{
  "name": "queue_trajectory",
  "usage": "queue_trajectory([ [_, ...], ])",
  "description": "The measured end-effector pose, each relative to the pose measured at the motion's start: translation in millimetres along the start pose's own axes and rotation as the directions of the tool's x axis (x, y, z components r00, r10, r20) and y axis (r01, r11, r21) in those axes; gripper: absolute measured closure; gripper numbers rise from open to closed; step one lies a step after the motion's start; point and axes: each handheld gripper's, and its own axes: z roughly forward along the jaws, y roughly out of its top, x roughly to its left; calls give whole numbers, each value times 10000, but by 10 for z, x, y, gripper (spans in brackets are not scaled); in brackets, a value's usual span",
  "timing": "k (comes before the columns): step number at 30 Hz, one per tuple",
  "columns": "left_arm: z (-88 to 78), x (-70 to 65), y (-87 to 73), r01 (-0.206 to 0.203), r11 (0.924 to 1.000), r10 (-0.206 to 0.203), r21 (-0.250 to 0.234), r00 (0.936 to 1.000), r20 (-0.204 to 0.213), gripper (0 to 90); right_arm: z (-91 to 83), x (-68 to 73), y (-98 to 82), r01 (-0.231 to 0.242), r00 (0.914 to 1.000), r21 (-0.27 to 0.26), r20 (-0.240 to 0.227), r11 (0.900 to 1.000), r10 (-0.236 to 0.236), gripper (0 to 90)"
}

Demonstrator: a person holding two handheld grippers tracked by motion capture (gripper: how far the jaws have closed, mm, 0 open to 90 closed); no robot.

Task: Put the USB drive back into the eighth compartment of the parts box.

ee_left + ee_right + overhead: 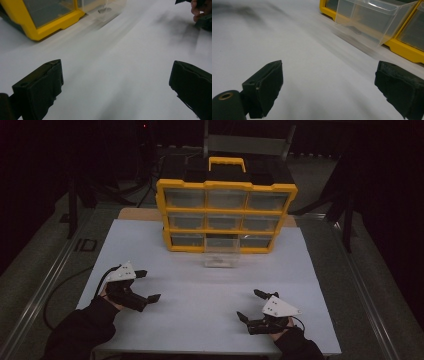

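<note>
A yellow organiser cabinet [226,215] with clear drawers stands at the back of the white table top [200,295]. Its bottom-middle clear drawer [221,252] is pulled out, with a small dark part inside. My left gripper [148,285] rests low at the near left, open, nothing between its jaws. My right gripper [252,304] rests at the near right, also open and holding nothing. The left gripper view shows the cabinet [45,17] and the drawer [105,11] far off, beyond its fingers [40,87]. In the right gripper view the pulled-out drawer [367,22] is ahead to the right.
The cabinet has a yellow carrying handle [226,164] on its black top. A metal rail [45,285] runs along the table's left side, another rail [370,290] along the right. Dark stands surround the back. Cables trail from both grippers.
</note>
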Motion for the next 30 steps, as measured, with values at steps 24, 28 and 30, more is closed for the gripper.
queue_trajectory([
  [24,-228,-107,-608,611,9971,-633,-446,9967,-512,4,13,3,-8,42,10000,159,-62,9999,-41,86],
  [28,-247,-157,-671,664,9965,-697,-512,9955,-642,4,9,5,-5,70,9999,125,-81,9999,-69,86],
  [30,-245,-185,-701,667,9966,-703,-489,9946,-767,4,13,2,-9,54,9999,157,-98,9999,-53,86],
])
